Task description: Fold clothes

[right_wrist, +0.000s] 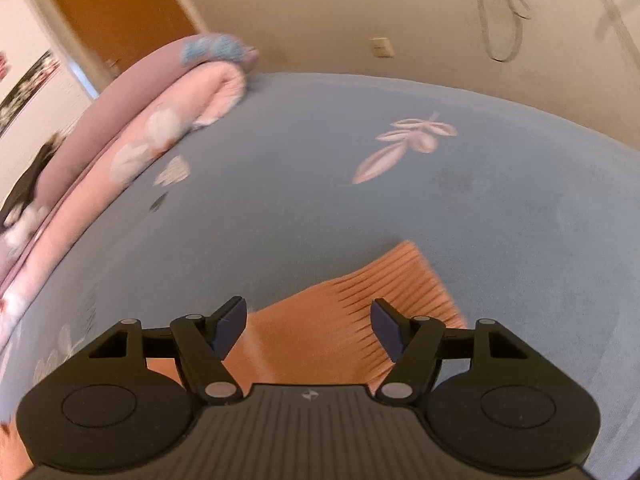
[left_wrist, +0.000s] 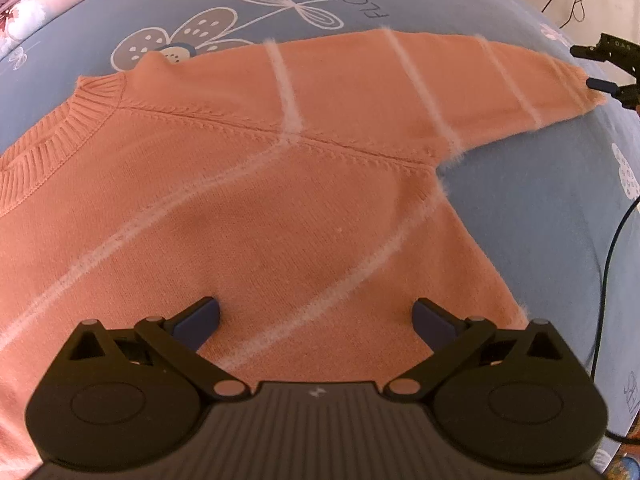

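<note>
Both tongs, left tongs [left_wrist: 316,322] and right tongs [right_wrist: 307,330], gape over the sweater [left_wrist: 248,208]; rolled quilt [right_wrist: 160,120] lies, seemingly, well apart.

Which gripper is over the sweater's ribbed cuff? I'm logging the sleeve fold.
The right gripper: its open jaws flank the sweater's ribbed cuff. The left gripper hangs over the body.

Sweater [left_wrist: 248,208] flat on bedsheet [left_wrist: 520,208], body right under left claw [left_wrist: 316,322], spreading ahead of it. Collar [left_wrist: 60,120] ahead-left of left claw. Sleeve [left_wrist: 420,76] stretches ahead-right, cuff [left_wrist: 576,88] at far end, right claw [left_wrist: 604,68] just beside cuff. From right claw [right_wrist: 308,330]: cuff [right_wrist: 396,292] on sheet between open fingers and just ahead. Rolled quilt [right_wrist: 132,140] on bed far ahead-left; wall [right_wrist: 360,12] behind bed.
</note>
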`<state>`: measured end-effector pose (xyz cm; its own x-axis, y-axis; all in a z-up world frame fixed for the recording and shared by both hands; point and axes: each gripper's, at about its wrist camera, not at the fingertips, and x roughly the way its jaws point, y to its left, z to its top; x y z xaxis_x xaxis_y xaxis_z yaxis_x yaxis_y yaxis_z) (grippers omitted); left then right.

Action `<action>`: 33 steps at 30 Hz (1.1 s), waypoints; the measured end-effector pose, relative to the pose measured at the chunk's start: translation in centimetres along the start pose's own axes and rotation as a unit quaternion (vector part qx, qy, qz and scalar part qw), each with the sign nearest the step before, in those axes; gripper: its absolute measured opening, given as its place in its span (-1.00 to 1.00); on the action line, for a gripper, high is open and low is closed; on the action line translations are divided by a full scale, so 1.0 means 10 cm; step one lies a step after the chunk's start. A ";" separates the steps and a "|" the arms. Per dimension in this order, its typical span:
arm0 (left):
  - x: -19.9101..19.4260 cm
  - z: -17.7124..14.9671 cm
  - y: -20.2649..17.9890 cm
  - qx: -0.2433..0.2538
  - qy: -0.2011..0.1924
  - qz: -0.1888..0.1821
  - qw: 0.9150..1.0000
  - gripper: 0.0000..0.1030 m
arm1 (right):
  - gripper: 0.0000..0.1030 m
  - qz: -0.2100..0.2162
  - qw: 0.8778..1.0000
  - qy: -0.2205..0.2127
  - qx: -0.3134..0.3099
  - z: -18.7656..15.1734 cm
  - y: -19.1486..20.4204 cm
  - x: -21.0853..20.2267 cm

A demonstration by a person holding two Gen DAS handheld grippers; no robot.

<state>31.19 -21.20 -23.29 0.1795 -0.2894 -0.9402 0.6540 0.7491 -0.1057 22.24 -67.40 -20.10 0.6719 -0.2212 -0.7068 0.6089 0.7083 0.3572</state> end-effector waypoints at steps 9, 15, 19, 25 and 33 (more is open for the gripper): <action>-0.09 -0.14 0.09 -0.012 -0.042 -0.028 0.999 0.97 | 0.43 -0.021 1.000 0.000 -0.021 -0.14 0.48 -0.17; -0.54 -0.28 0.42 -0.069 -0.092 -0.056 0.992 0.96 | 0.45 0.042 0.995 0.020 -0.085 -0.44 1.48 -0.60; -0.97 -0.45 0.96 -0.113 -0.134 -0.050 0.983 0.94 | 0.47 0.108 0.987 0.051 -0.110 -0.73 2.26 -0.81; -1.59 -1.14 2.00 -0.177 -0.149 0.020 0.973 0.20 | 0.47 0.206 0.957 0.114 -0.168 -1.46 3.58 -0.91; -2.06 -2.53 3.46 -0.336 -0.157 0.092 0.924 -0.13 | 0.47 0.285 0.914 0.213 -0.195 -2.61 4.99 -0.98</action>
<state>31.58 25.76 -15.78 0.5157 -0.1999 -0.8331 0.0054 0.9732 -0.2301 35.09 -12.36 -11.30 0.5577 0.4808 -0.6766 -0.0413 0.8302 0.5559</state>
